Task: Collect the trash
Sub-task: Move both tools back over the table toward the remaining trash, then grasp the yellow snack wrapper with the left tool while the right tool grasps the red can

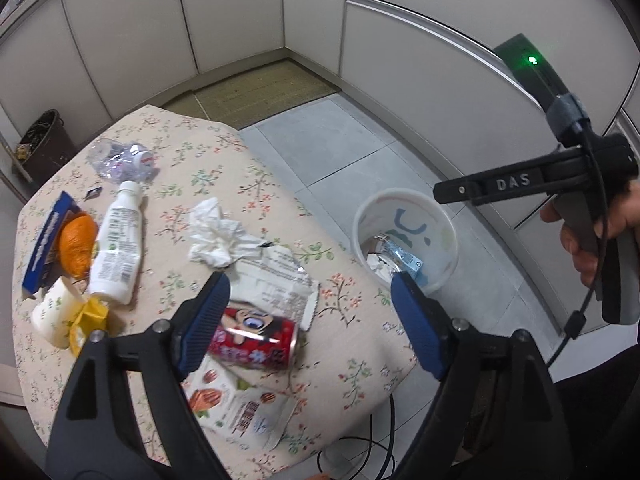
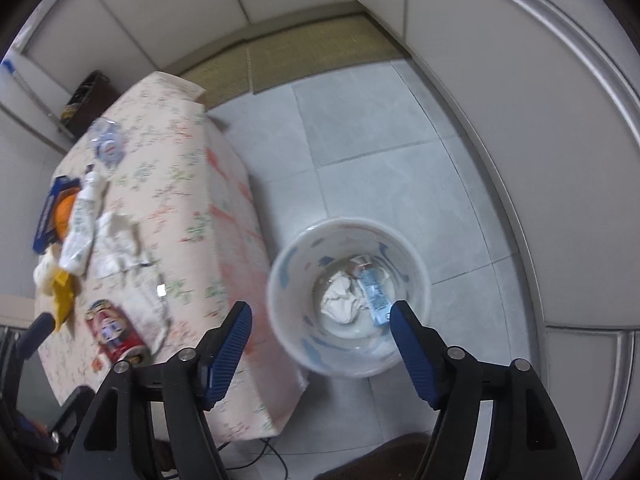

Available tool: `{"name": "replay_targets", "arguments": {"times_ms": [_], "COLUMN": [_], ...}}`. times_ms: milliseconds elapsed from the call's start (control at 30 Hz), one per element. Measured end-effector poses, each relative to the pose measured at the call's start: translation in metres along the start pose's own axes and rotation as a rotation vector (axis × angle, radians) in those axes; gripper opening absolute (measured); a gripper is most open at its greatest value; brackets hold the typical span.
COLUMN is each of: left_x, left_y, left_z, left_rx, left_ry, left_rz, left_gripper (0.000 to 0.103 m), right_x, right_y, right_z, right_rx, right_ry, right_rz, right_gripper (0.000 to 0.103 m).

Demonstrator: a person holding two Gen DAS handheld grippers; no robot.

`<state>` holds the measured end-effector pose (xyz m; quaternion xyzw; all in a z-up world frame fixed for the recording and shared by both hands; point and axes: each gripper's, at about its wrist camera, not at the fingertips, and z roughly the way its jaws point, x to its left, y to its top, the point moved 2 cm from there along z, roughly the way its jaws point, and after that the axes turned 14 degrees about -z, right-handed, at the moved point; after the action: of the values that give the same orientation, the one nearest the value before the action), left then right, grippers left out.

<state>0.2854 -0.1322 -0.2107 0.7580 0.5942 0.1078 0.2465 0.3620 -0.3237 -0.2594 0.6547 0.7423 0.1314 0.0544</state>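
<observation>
A: Our left gripper [image 1: 310, 320] hangs over the near part of the floral-cloth table [image 1: 192, 160], its blue fingers [image 1: 204, 320] spread wide and grasping nothing. Do we agree?

B: We do. The red soda can [image 1: 256, 340] lies on its side right by our left finger, just below it, and we cannot tell whether the pad touches it. Beyond the can, between our fingers, lies a torn white wrapper [image 1: 276, 280], and further ahead a crumpled tissue [image 1: 218, 236].

A: Nearer than the can, under our left finger, we see a snack packet [image 1: 236, 408]. Well off to our left lie a white bottle [image 1: 116, 248] on its side, an orange peel [image 1: 76, 248] on a blue box [image 1: 44, 248], and something yellow [image 1: 90, 320]. Far ahead on the left sits a crushed clear bottle [image 1: 120, 160].

B: And our right gripper [image 2: 320, 344]?

A: Released too, fingers [image 2: 412, 348] wide apart and empty, poised above the white bin [image 2: 288, 320] on the grey tiled floor [image 2: 360, 140] beside the table. The bin shows between our fingers; inside lie a crumpled tissue and a light blue packet [image 2: 374, 296].

B: From the left wrist, we see the right gripper out ahead on the right, above that bin.
</observation>
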Motion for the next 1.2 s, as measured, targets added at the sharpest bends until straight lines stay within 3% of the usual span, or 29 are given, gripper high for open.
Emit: {"name": "replay_targets", "arguments": {"times_ms": [100, 500, 700, 933, 1200], "left_x": [0.016, 0.104, 0.158, 0.225, 0.256], "left_y": [-0.002, -0.011, -0.02, -0.028, -0.044], "left_z": [-0.009, -0.018, -0.016, -0.02, 0.006], "left_rx": [0.0, 0.067, 0.11, 0.093, 0.11], "left_ry": [0.019, 0.093, 0.131, 0.12, 0.134], "left_rz": [-0.011, -0.137, -0.211, -0.342, -0.333], "left_gripper": [0.084, 0.084, 0.084, 0.084, 0.084], "right_x": [0.016, 0.08, 0.116, 0.161, 0.196], "right_y": [-0.001, -0.007, -0.003, 0.007, 0.002], "right_z": [-0.01, -0.023, -0.005, 0.021, 0.043], "right_rx": [-0.028, -0.083, -0.044, 0.009, 0.061], "right_ry": [0.037, 0.049, 0.063, 0.101, 0.122], "right_rz": [-0.019, -0.127, -0.209, -0.317, -0.43], "right_gripper": [0.076, 0.082, 0.082, 0.082, 0.082]}}
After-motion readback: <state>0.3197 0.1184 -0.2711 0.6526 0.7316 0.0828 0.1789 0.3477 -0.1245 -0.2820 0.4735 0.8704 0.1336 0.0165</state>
